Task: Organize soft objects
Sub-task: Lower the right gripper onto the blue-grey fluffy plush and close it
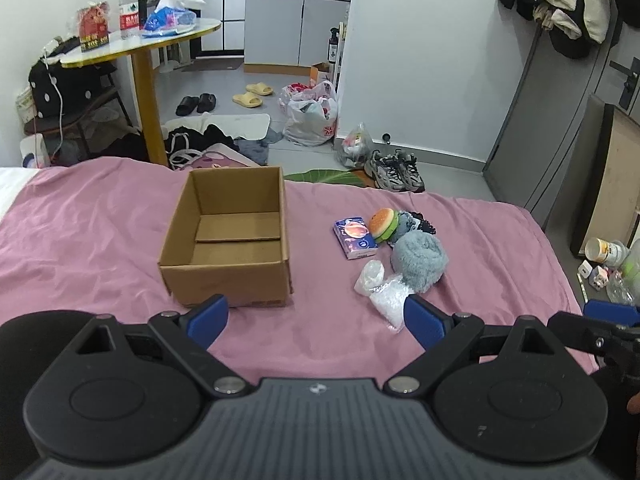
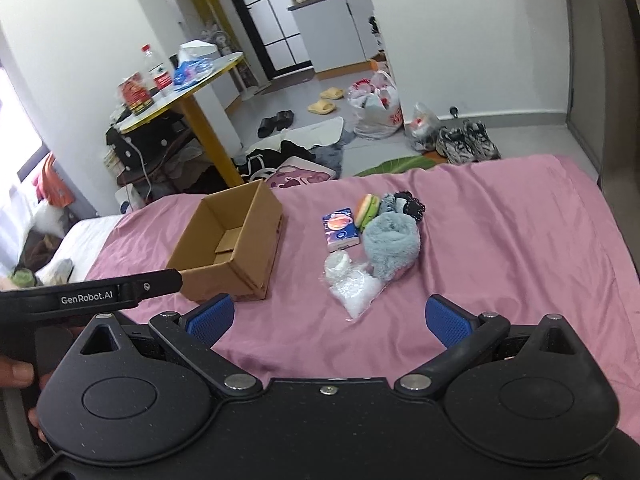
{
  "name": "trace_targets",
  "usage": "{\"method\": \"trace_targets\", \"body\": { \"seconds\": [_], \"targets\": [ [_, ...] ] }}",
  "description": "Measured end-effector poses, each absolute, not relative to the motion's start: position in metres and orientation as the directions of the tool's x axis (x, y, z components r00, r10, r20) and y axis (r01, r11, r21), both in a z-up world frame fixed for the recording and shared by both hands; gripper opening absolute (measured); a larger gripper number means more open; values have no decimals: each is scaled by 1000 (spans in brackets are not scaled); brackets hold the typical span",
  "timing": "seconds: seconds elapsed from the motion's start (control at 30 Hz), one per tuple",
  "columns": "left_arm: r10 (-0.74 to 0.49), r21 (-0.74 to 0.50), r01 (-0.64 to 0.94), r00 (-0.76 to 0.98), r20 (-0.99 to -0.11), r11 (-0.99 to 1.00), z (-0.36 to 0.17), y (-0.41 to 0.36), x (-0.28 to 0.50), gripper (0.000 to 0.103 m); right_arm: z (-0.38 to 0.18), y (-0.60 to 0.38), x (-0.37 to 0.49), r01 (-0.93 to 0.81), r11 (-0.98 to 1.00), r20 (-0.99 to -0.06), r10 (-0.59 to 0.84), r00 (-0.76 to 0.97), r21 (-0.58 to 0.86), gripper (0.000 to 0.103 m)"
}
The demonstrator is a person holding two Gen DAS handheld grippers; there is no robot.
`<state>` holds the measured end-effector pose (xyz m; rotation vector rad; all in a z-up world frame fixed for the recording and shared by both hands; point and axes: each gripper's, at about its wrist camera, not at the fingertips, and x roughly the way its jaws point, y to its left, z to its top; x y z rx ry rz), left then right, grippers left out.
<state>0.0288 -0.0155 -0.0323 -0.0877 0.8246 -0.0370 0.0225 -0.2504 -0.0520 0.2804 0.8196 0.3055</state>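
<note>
Blue-padded jaws wide apart, both grippers empty

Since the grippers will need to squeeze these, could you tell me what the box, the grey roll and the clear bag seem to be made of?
Box: plain brown corrugated cardboard, matte, with folded flaps.
Grey roll: fluffy fleece or plush fabric, judging by its fuzzy nap; probably a rolled towel or scarf.
Clear bag: thin glossy plastic film, crinkled, over something white.

Bare pink bedspread [image 1: 312, 344] ahead of both grippers, open cardboard box [image 1: 232, 236] front-left, soft-object cluster [image 2: 376, 240] front-right, clear gap between.
</note>
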Motion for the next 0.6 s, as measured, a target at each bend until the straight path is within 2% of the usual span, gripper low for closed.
{"method": "trace_targets", "body": {
  "seconds": [0.33,0.6],
  "targets": [
    [-119,-152,4,647,-753,988,-55,-29,71,93,-84,-270,66,-51,888,-686,389,615,458,103],
    [-147,-186,7,639,-755,982,-70,-39,100,91,-106,-294,94,15,802,-630,457,627,597,103]
  ]
}}
